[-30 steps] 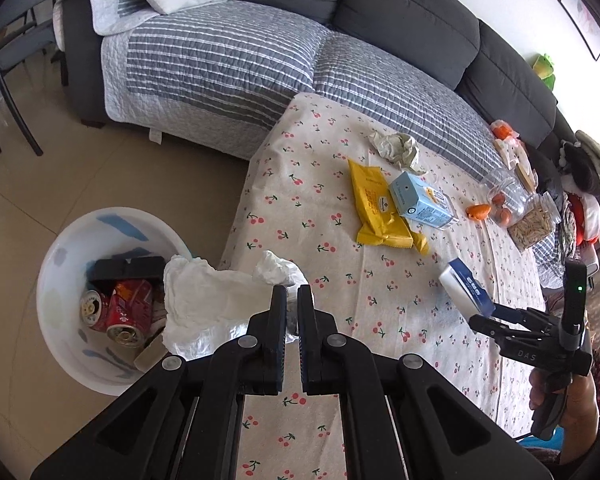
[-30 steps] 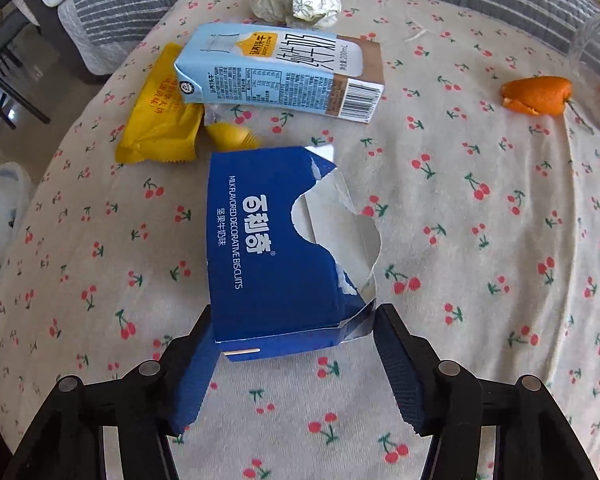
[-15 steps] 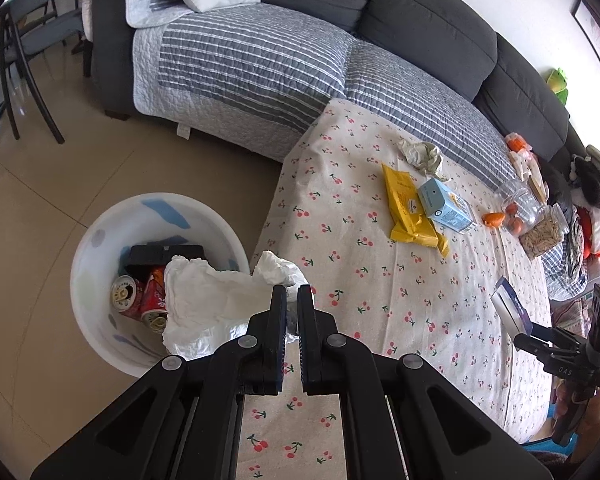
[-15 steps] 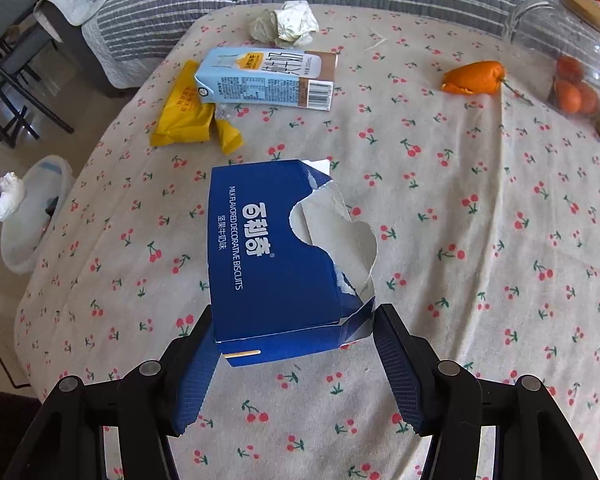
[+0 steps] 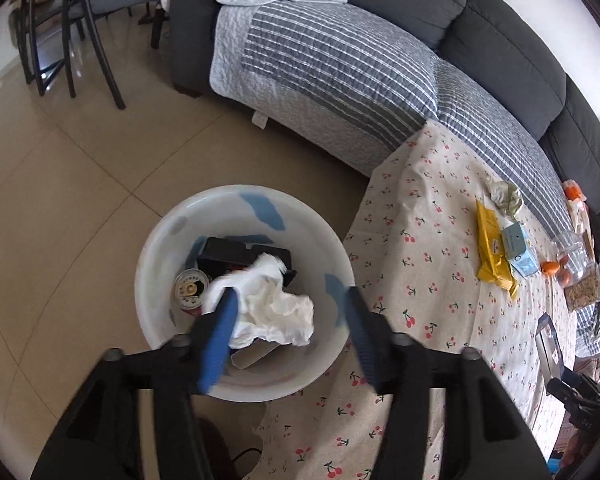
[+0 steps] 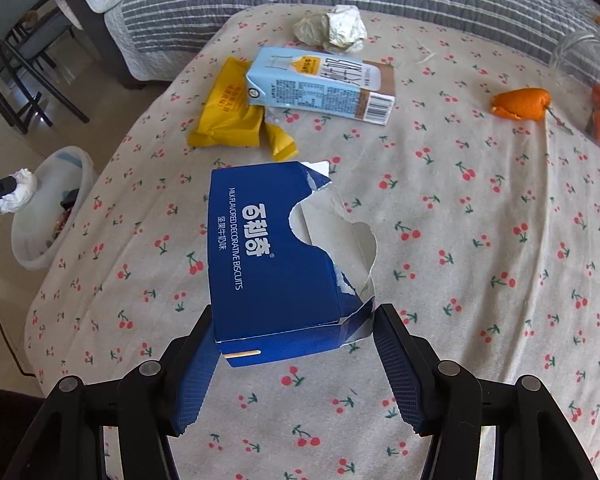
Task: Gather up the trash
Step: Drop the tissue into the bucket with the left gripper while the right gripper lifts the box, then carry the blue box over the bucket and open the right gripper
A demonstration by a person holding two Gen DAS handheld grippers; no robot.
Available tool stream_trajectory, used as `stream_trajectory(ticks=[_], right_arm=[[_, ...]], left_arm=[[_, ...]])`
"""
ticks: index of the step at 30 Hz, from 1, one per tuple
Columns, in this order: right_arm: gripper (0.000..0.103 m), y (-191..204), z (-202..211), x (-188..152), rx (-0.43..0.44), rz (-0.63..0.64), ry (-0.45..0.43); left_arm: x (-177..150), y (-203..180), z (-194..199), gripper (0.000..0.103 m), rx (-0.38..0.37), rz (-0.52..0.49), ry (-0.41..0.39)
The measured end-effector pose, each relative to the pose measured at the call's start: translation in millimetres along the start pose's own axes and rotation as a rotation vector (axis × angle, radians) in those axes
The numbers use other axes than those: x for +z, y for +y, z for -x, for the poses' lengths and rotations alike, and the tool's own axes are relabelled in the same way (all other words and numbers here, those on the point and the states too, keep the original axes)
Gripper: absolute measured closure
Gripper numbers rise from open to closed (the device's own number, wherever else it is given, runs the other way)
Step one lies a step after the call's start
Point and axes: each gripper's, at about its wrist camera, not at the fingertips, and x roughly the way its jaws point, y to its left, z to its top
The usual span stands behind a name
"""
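Over the white bin on the floor, the left wrist view shows the left claw with jaws opening and blurred. A crumpled white tissue sits between them above cans and a black box. It seems to brush the left pad, so it may cling and miss the bin (or catch the rim).

From the right wrist view, the right claw grips a torn blue box above the counter. Only its lower corners are pinched; a swing toward the bin could let it slip. Milk carton, yellow wrapper, foil wad and orange peel wait on the cloth.
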Motion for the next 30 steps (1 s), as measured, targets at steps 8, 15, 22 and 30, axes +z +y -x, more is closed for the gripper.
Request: stream_trajectory(ticks=[8,15,22,30], right_arm=[[0.037,28,-9,11,0.036,0.037,-0.002],[0.037,69,-28,19,0.078,0.087,0.013],[0.037,137,-57,34,0.146,0.165,0.034],[0.037,204,-95,52,0.239,0.208,0.04]], left_arm=[[-13,19,10,0.014,0.075,-0.036,0.044],[-31,45,18,0.001,0.139,-0.106,0.081],[-35,74,27,0.0,0.139,-0.089,0.082],[-30,87,33,0.0,0.13,-0.059,0.067]])
